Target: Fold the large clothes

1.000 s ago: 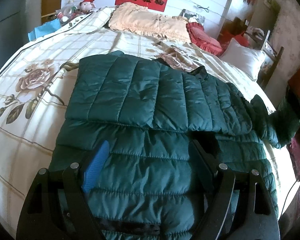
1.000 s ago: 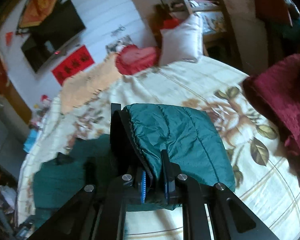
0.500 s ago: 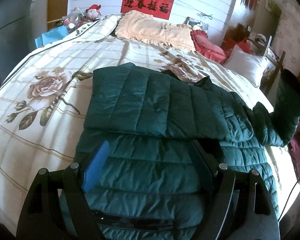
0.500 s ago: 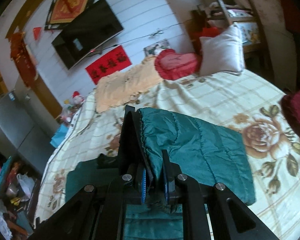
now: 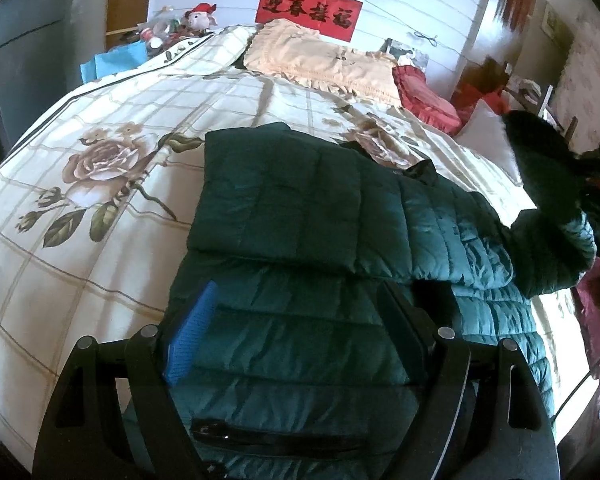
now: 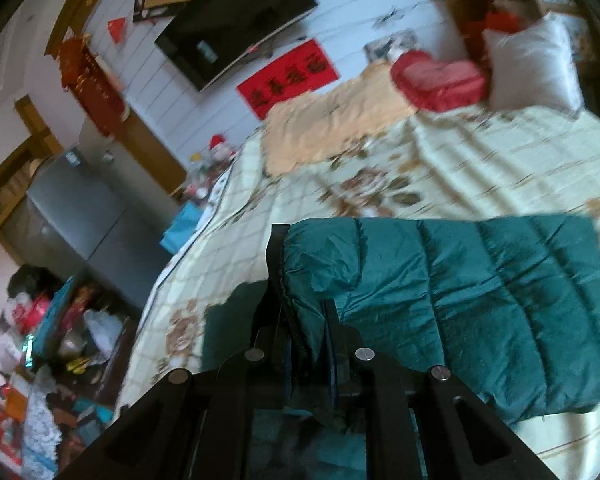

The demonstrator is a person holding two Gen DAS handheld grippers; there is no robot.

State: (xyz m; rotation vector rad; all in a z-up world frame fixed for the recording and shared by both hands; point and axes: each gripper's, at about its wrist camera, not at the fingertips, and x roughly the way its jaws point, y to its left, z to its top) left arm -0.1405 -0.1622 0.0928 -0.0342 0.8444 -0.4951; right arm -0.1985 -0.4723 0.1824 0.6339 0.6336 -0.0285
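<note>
Green puffer jacket at frame centre on bed, one sleeve folded across. Right tool clamped on other sleeve, lifted — sleeve fold in hand. Left tool apart, over hem. Next, likely: lay sleeve across body, release.
</note>
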